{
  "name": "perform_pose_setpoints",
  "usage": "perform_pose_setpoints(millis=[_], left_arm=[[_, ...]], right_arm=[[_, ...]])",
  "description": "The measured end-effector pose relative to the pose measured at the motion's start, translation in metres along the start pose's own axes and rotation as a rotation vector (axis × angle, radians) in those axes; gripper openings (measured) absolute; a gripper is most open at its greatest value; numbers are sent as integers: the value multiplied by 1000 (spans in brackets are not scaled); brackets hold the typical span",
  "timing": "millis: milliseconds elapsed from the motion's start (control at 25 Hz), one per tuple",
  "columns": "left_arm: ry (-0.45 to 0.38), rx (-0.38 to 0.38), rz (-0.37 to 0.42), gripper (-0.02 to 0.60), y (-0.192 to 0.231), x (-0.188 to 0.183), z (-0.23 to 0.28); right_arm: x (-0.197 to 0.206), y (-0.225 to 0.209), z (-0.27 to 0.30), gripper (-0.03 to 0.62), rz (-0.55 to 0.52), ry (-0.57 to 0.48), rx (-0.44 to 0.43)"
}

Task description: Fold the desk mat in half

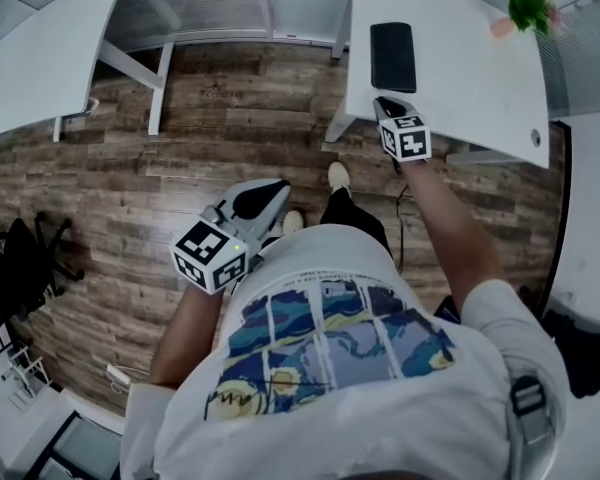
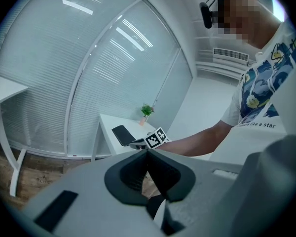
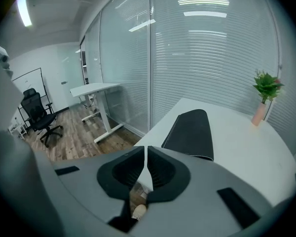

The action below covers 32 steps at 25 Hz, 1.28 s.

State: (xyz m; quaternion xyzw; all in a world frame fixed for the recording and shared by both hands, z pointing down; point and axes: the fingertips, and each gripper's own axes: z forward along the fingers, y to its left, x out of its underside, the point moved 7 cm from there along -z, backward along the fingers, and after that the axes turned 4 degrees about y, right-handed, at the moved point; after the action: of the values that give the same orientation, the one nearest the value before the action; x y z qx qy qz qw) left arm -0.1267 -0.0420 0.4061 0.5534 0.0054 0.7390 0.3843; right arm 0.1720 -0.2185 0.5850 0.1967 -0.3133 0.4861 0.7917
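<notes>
The black desk mat [image 1: 392,56] lies as a narrow rectangle on the white desk [image 1: 480,88]; in the right gripper view the desk mat [image 3: 191,132] shows a thick near edge that looks two layers deep. My right gripper [image 1: 381,102] hovers at the desk's near edge, just short of the mat, its jaws [image 3: 146,152] all but together with nothing between them. My left gripper [image 1: 278,186] hangs over the wooden floor beside the person's body, jaws [image 2: 147,153] together and empty. From the left gripper view the right gripper [image 2: 134,143] and the mat [image 2: 121,134] show ahead.
A small potted plant [image 1: 528,6] stands at the desk's far right corner. A second white desk [image 1: 40,48] is at the left, and a black office chair [image 1: 20,258] stands on the floor at the far left. Glass walls with blinds run behind both desks.
</notes>
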Motion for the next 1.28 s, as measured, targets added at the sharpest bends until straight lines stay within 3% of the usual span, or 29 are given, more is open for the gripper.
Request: perform_pose_setpoints(millis=[480,920,1280], left_arm=[[31,117,68,2,-30,12,0],[70,179,87,3,-46,35,-3],[95,208,80,3,-50,42,1]], right_arm=[[31,44,-97,2,64,-85,-29],[56,103,-177,0,61,-149,-74],[62,126,-221,0,96,-195,-84]])
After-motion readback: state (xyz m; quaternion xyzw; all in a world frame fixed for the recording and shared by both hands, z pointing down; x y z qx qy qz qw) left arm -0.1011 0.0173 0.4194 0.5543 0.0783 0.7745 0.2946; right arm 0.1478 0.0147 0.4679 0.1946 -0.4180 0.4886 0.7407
